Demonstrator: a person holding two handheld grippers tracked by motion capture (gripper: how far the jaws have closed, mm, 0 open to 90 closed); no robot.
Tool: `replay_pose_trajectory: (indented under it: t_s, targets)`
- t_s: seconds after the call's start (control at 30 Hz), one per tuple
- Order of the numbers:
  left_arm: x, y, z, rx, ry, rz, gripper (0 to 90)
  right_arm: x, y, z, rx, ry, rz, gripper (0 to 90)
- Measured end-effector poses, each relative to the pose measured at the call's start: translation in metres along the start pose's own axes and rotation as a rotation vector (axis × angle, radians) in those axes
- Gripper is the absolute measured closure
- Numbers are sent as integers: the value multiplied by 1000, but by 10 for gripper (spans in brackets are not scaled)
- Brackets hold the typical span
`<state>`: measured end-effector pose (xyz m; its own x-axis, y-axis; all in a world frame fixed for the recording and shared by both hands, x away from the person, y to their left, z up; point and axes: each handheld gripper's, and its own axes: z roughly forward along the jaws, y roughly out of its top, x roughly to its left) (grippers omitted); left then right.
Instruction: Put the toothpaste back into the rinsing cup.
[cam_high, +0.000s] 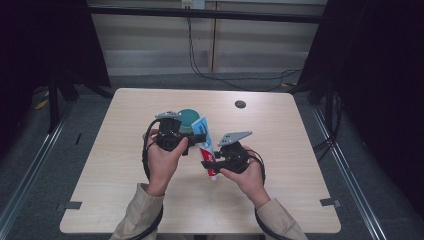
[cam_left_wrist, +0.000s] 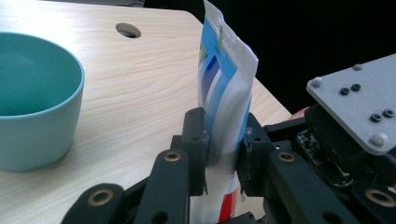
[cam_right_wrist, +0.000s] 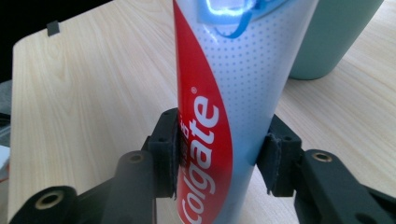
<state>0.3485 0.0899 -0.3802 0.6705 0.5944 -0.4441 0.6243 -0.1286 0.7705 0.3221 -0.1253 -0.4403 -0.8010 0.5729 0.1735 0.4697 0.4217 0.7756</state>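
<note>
A white, red and blue Colgate toothpaste tube (cam_high: 205, 145) is held above the wooden table (cam_high: 280, 150) by both grippers. My left gripper (cam_high: 198, 138) is shut on the tube's flat blue upper part (cam_left_wrist: 224, 79), its pads (cam_left_wrist: 195, 140) pressing both faces. My right gripper (cam_high: 214, 160) is shut on the round red-and-white lower part (cam_right_wrist: 229, 93), with the pads (cam_right_wrist: 167, 149) at either side of the logo. The crimped end of the tube points away from the person. The right gripper's grey plate (cam_left_wrist: 355, 98) sits close to the left gripper (cam_left_wrist: 224, 149).
A teal cup (cam_high: 189, 117) stands on the table just behind the left gripper, and shows beside the tube (cam_left_wrist: 32, 98) and behind it (cam_right_wrist: 331, 37). A round cable hole (cam_high: 240, 104) lies at the table's far side. Black curtains flank the table.
</note>
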Motion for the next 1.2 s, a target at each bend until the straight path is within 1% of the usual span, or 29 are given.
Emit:
replay_pose_trajectory:
  t_s: [0.07,0.17,0.23,0.3,0.37,0.5,0.6,0.67,0.7,0.73,0.77,0.8,0.87,0.93,0.97,1.03,1.1,1.2]
  targets:
    - [-1,0,0,-10,0,3,765,0,0,0,-11,-4,0,540]
    - [-1,0,0,-18,5,7,766,0,1,0,-9,-8,3,527]
    - [-1,0,-1,-24,3,3,766,-1,1,0,-12,4,16,507]
    - [-1,0,-1,-32,1,2,767,0,1,0,-14,0,7,498]
    - [-1,0,-1,-35,6,8,767,1,2,0,-18,8,3,470]
    - [-2,2,-2,-35,9,17,769,0,2,1,-25,29,23,432]
    - [-3,4,-4,-39,11,26,769,-2,1,1,-28,52,31,364]
    - [-4,6,-6,-38,9,34,769,-3,1,1,-28,48,35,316]
    - [-4,6,-7,-39,9,38,769,-5,0,1,-33,53,43,311]
    - [-4,7,-8,-44,12,41,769,-6,0,1,-40,65,51,278]
    - [-4,7,-9,-45,16,46,769,-8,-1,0,-40,56,49,257]
    - [-4,7,-10,-50,17,44,768,-8,-1,-2,-43,47,40,255]
    - [-2,8,-13,-59,24,53,768,-10,-3,-4,-45,43,27,226]
    - [0,10,-16,-60,31,52,768,-12,-6,-8,-33,41,20,207]
    - [0,10,-17,-63,33,53,768,-15,-9,-9,-20,24,17,194]
    - [1,11,-19,-69,41,55,767,-19,-14,-12,-12,11,24,191]
    - [2,12,-21,-73,46,56,767,-24,-20,-14,-4,-13,35,169]
    - [3,14,-23,-79,51,60,767,-31,-31,-17,13,-25,44,157]
